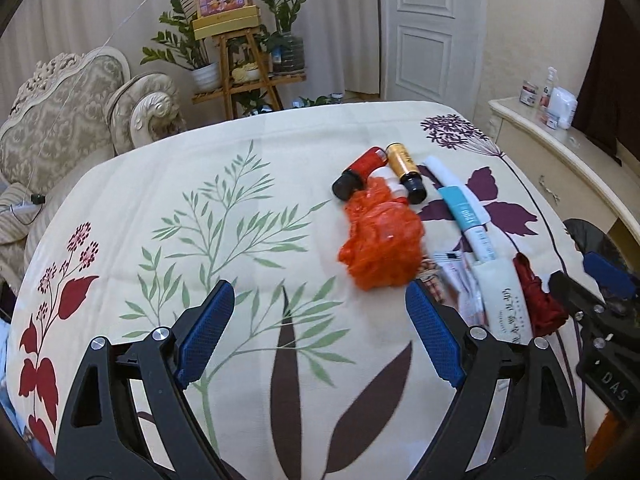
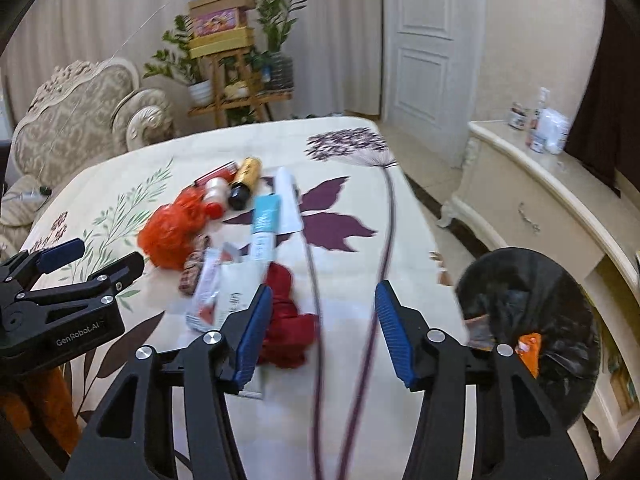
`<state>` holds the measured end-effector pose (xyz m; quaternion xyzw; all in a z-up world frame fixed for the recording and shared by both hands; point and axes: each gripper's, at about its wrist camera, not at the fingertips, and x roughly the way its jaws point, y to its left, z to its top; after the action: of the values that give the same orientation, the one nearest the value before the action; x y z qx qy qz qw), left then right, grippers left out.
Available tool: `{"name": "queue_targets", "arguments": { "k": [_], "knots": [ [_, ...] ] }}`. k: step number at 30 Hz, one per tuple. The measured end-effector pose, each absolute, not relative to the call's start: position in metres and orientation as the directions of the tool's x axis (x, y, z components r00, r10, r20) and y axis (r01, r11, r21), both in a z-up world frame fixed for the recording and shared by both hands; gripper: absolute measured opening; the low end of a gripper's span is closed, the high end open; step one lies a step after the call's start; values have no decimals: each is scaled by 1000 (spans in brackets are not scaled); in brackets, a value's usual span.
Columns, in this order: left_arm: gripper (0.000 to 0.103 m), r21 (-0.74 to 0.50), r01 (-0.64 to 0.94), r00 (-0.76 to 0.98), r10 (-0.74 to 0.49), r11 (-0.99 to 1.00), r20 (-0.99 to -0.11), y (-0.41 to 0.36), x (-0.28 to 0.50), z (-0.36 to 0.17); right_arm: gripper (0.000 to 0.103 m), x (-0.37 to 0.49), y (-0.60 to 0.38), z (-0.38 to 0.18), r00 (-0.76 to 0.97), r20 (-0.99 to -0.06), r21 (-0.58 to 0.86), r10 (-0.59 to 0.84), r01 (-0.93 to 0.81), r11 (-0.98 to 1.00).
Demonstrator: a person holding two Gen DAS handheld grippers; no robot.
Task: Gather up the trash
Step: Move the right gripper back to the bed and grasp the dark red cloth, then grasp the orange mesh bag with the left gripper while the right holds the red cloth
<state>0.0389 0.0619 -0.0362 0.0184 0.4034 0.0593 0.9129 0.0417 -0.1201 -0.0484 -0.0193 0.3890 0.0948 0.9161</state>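
Note:
A pile of trash lies on the floral tablecloth (image 1: 248, 240): a crumpled orange bag (image 1: 380, 240) (image 2: 172, 232), a red bottle (image 1: 360, 168), a gold bottle (image 1: 406, 170) (image 2: 246, 182), blue-and-white tubes (image 1: 468, 216) (image 2: 264, 220), white packets (image 1: 502, 300) (image 2: 212, 292) and a dark red wrapper (image 1: 536, 300) (image 2: 286, 320). My left gripper (image 1: 320, 332) is open and empty, just short of the orange bag; it also shows in the right wrist view (image 2: 92, 258). My right gripper (image 2: 320, 332) is open and empty, its left finger beside the dark red wrapper; it also shows in the left wrist view (image 1: 592, 276).
A black-lined trash bin (image 2: 532, 320) holding some trash stands right of the table. A cream sideboard (image 2: 532, 184) with bottles runs along the right wall. An armchair (image 1: 72, 120) and a wooden plant stand (image 1: 240, 60) stand beyond the table's far edge.

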Motion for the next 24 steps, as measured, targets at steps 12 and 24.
{"name": "queue_targets", "arguments": {
  "k": [12, 24],
  "knots": [
    [85, 49, -90, 661, 96, 995, -744, 69, 46, -39, 34, 54, -109, -63, 611, -770, 64, 184, -213, 975],
    [85, 38, -82, 661, 83, 996, -746, 64, 50, -38, 28, 58, -109, -67, 603, -775, 76, 187, -204, 976]
  ]
}}
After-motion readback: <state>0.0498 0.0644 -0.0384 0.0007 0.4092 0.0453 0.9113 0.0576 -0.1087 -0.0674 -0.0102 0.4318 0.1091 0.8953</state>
